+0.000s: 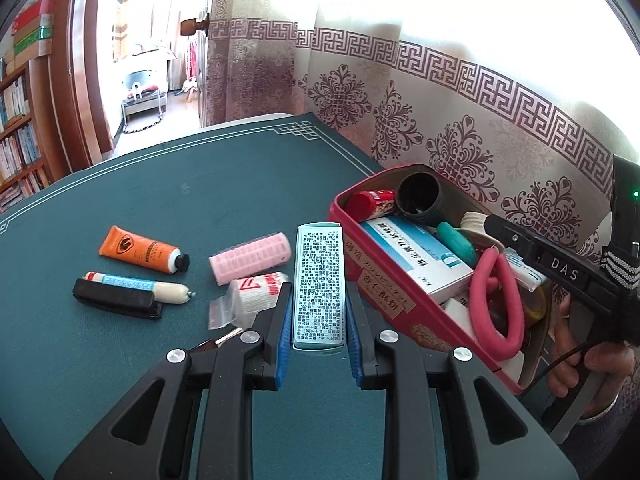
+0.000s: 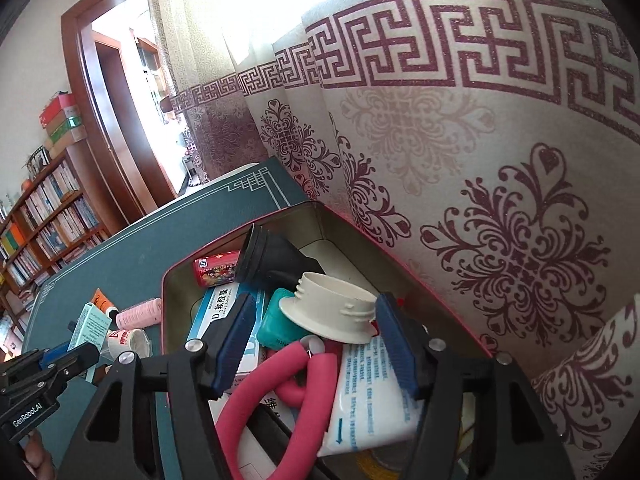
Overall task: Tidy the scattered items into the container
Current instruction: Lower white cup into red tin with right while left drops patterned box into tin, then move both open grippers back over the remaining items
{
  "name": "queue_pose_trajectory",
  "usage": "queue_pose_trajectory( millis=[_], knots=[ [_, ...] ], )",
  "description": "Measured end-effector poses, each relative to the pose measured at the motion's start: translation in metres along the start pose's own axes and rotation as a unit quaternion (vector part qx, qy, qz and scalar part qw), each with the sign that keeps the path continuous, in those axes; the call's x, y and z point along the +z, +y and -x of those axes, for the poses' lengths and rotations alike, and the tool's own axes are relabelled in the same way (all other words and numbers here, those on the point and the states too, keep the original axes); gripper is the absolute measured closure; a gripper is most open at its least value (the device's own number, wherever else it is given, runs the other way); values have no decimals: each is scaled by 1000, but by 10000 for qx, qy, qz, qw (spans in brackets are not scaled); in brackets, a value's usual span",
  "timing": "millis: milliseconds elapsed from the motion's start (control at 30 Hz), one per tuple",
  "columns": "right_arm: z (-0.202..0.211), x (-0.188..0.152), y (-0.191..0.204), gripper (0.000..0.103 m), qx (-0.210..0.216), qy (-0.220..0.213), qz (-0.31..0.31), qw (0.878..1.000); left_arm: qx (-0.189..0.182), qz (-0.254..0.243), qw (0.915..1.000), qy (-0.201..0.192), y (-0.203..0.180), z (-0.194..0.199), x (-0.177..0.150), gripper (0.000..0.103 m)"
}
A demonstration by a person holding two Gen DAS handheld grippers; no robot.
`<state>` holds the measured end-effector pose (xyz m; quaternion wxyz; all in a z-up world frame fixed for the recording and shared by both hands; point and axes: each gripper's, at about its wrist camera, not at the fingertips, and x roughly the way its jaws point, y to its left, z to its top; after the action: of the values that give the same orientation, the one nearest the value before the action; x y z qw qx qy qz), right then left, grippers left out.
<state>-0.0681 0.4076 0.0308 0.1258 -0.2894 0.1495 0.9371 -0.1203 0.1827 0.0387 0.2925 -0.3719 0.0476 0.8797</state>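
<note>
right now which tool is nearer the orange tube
Left. The left tool, shut on the pale blue box, sits just right of the orange tube; the right tool hovers open over the red tin.

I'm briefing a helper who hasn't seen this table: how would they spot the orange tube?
On the green table mat, look left of the red tin. Farthest left among the loose items lies the orange tube, beyond the pink roller: the only orange thing, black-capped.

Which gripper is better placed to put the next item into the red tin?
Left. The left gripper has its jaws around the pale green box, right beside the red tin. The right gripper hangs open over the tin, holding nothing.
</note>
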Motion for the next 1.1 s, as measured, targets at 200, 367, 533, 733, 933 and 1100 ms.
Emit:
queue_pose_trajectory(
  millis=[200,367,533,733,933,1100],
  knots=[
    [11,-7,2,28,-173,-367,118,9991,-228,-191,9995,82,-35,-24,16,77],
    [24,-8,3,23,-418,-687,179,9966,-312,-308,9990,123,-53,-41,29,77],
    [20,-8,-4,23,-427,-601,-21,9973,-454,-284,9980,322,-62,-63,37,77],
    [21,-10,-6,20,-393,-646,-70,9971,-394,-203,9980,445,-65,-76,40,60],
    [25,-12,3,18,-410,-814,163,9957,-224,-118,9996,146,-55,-53,38,50],
    [33,-15,18,18,-377,-1142,478,9916,341,-28,9992,-200,-37,-25,30,24]
  ],
)
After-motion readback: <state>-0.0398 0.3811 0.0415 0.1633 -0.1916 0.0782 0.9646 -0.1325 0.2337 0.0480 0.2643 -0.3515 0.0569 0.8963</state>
